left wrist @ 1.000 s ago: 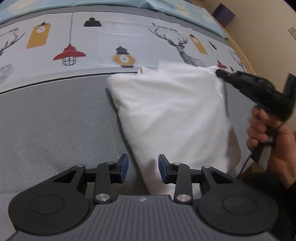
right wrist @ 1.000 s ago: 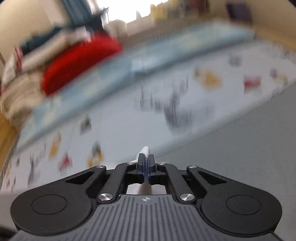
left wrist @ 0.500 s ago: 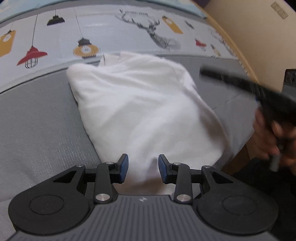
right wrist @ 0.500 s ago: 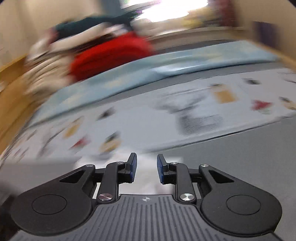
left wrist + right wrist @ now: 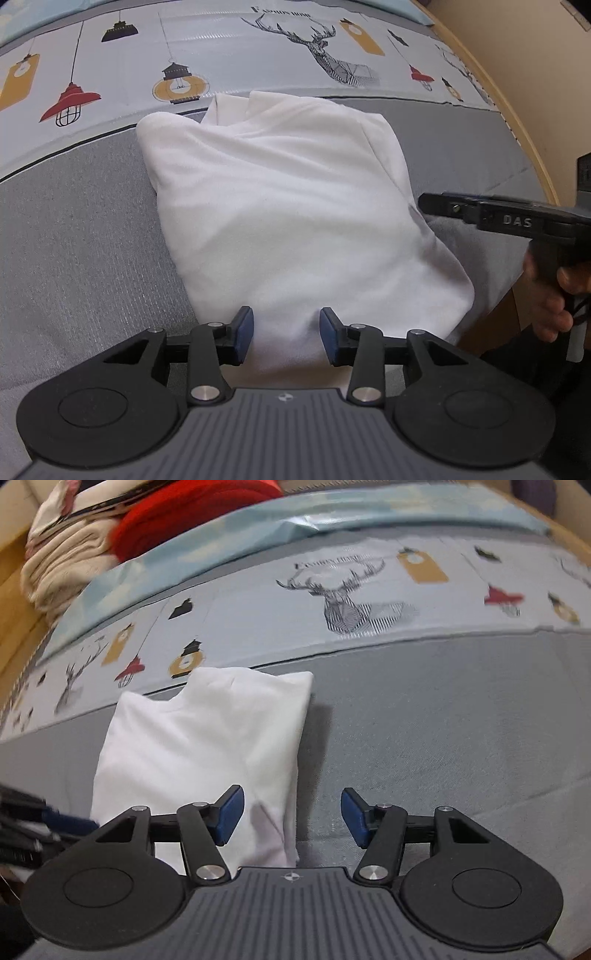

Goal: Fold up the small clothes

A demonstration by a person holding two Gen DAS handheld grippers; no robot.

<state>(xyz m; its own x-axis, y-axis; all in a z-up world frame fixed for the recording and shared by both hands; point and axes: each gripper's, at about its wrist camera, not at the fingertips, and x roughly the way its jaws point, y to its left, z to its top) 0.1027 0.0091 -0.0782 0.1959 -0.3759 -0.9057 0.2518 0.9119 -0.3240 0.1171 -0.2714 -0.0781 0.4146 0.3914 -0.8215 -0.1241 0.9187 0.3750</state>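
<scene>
Your left gripper (image 5: 283, 334) is spread open over the near edge of the folded white shirt (image 5: 291, 221), gripping nothing. Your right gripper (image 5: 291, 818) gapes empty at the shirt's right edge; the shirt lies on the grey bed (image 5: 443, 720).

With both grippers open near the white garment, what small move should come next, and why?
Probably close the left gripper on the near hem of the white garment: the cloth already lies between its open fingers, while the right gripper straddles the garment's right edge, also open.

We see a white garment (image 5: 284, 221), folded into a plump, softly creased rectangle, lying flat on our bed's gray cover (image 5: 74, 240) with its far edge touching the printed band (image 5: 221, 48).
</scene>
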